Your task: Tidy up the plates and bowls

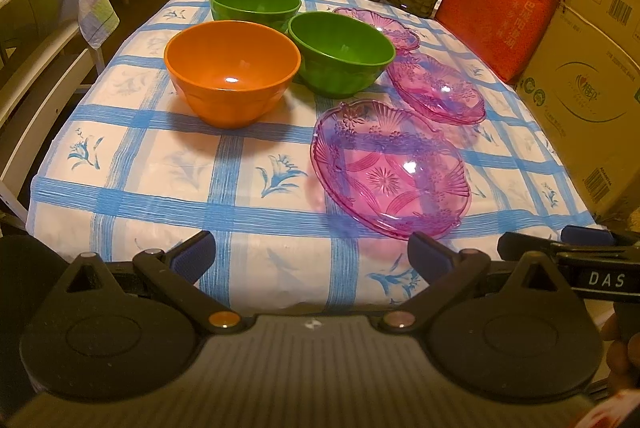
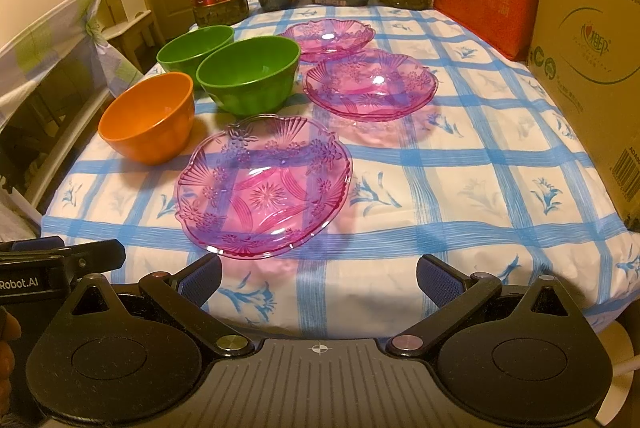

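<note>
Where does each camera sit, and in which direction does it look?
Left wrist: on the left gripper, at the table's near edge, facing the orange bowl; its open fingers show, with the right gripper's tip at far right.
Right wrist: on the right gripper, further right, facing the nearest pink plate; open fingers and a fingertip at left show.
Shared: three bowls, three pink plates, the blue checked tablecloth.

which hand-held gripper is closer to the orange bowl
Left. The left hand-held gripper sits open at the table's near edge, with the orange bowl ahead and slightly left. The right hand-held gripper, also open, is further right; from there the bowl lies far left, past the nearest pink plate.
</note>
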Motion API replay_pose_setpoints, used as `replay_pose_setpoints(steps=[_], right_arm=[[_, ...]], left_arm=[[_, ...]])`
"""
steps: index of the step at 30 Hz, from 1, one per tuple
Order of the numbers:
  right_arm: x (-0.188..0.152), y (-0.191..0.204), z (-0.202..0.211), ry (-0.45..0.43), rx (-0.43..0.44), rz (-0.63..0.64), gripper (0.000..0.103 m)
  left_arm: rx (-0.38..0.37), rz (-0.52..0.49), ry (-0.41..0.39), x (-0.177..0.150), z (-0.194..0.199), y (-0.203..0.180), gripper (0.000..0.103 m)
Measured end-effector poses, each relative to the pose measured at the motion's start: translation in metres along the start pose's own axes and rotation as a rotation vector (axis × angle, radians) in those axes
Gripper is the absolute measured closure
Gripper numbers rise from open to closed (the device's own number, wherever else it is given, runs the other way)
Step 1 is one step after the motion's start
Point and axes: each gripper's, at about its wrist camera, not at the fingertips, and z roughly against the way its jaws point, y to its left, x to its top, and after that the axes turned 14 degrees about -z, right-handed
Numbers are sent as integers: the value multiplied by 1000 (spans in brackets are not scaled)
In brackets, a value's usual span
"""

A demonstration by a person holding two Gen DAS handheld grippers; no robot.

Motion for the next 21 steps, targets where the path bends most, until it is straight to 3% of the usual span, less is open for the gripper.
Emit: replay_pose_setpoints(steps=[21], right_arm=[[1, 1, 0, -5, 2, -1, 0]], left_arm=[[-2, 2, 0, 0, 0, 0, 2]])
